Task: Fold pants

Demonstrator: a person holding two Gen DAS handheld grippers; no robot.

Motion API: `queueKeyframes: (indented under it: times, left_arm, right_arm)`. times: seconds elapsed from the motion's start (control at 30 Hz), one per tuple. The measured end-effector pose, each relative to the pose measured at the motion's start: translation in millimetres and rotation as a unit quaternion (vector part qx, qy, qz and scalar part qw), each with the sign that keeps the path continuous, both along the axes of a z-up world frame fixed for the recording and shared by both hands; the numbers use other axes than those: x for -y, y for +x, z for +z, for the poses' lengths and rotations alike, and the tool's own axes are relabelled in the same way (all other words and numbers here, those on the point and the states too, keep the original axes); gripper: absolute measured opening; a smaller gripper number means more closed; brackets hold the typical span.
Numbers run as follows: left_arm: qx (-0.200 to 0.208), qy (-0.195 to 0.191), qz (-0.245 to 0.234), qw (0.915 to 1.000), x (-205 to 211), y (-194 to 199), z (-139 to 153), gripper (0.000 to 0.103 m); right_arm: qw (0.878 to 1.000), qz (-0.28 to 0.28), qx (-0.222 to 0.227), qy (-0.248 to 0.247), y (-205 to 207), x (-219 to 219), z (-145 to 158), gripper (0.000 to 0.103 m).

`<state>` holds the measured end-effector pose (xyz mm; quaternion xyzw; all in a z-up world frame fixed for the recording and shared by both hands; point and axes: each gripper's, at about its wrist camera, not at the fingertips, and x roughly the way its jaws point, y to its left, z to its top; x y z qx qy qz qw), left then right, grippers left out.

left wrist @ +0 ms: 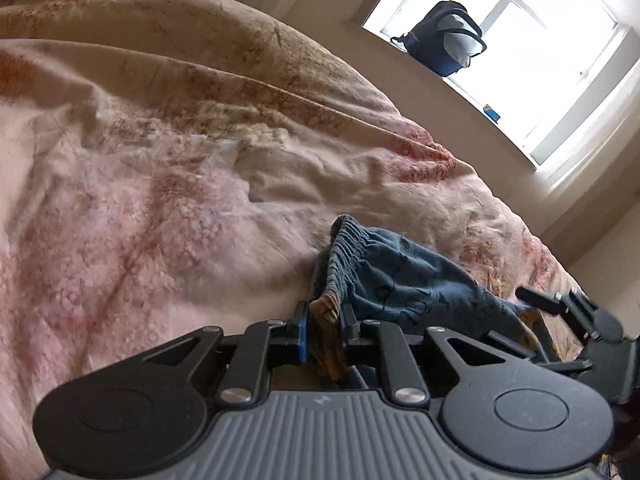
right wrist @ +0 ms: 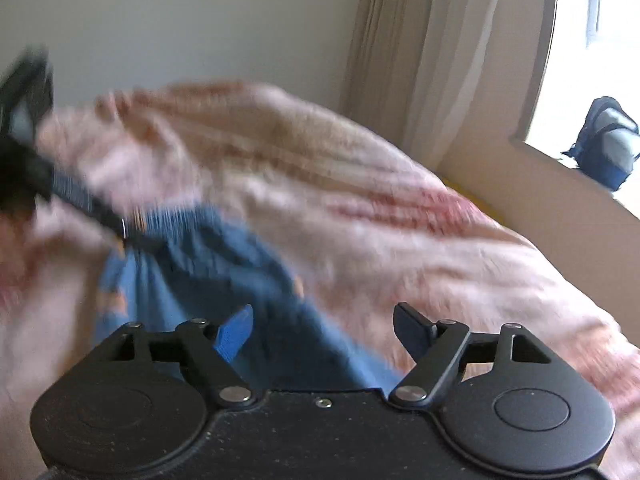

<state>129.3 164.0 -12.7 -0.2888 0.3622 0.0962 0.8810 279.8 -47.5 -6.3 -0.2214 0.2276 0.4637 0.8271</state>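
In the left wrist view, the left gripper (left wrist: 325, 320) is clenching the waistband of the blue pants (left wrist: 404, 276), which are lying at lower centre on the pink bedspread (left wrist: 140, 200). In the right wrist view, blurred, the right gripper (right wrist: 325, 332) is standing released, jaws wide, above the pants (right wrist: 208, 264) at lower left.

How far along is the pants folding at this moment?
Early. Done: nothing looks neatly folded; the blue elastic-waist pants lie bunched on the pink floral bedspread. In hand: the left gripper pinches the waistband; the right gripper is open, empty. Left: flattening and folding.
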Motion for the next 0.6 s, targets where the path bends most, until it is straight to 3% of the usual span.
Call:
queueKeyframes:
  times: [0.1, 0.2, 0.33, 0.4, 0.47, 0.53, 0.6]
  left_arm:
    - [0.001, 0.005, -0.004, 1.0, 1, -2, 2, 0.016]
    - [-0.004, 0.007, 0.0, 1.0, 3, 0, 2, 0.016]
    - [-0.009, 0.002, 0.001, 1.0, 2, 3, -1, 0.016]
    - [-0.009, 0.007, -0.005, 0.9999, 2, 3, 0, 0.016]
    - [-0.009, 0.013, -0.008, 0.9998, 3, 3, 0, 0.017]
    - [-0.012, 0.017, -0.008, 0.9998, 4, 4, 0, 0.017]
    - [-0.013, 0.018, -0.006, 0.9997, 5, 5, -1, 0.017]
  right_arm:
    - [0.996, -0.046, 0.047, -0.056, 6, 18, -24, 0.081]
    - [0.988, -0.138, 0.051, -0.043, 41, 53, -25, 0.09]
    - [0.97, -0.223, 0.077, -0.052, 68, 78, -12, 0.081]
    - [0.973, -0.224, 0.054, 0.0, 71, 89, 3, 0.082]
    - [0.981, -0.188, -0.004, 0.052, 70, 91, 11, 0.087]
    - [0.988, -0.142, -0.029, 0.044, 64, 78, 4, 0.087]
    - [0.993, -0.114, -0.009, -0.021, 60, 59, -15, 0.086]
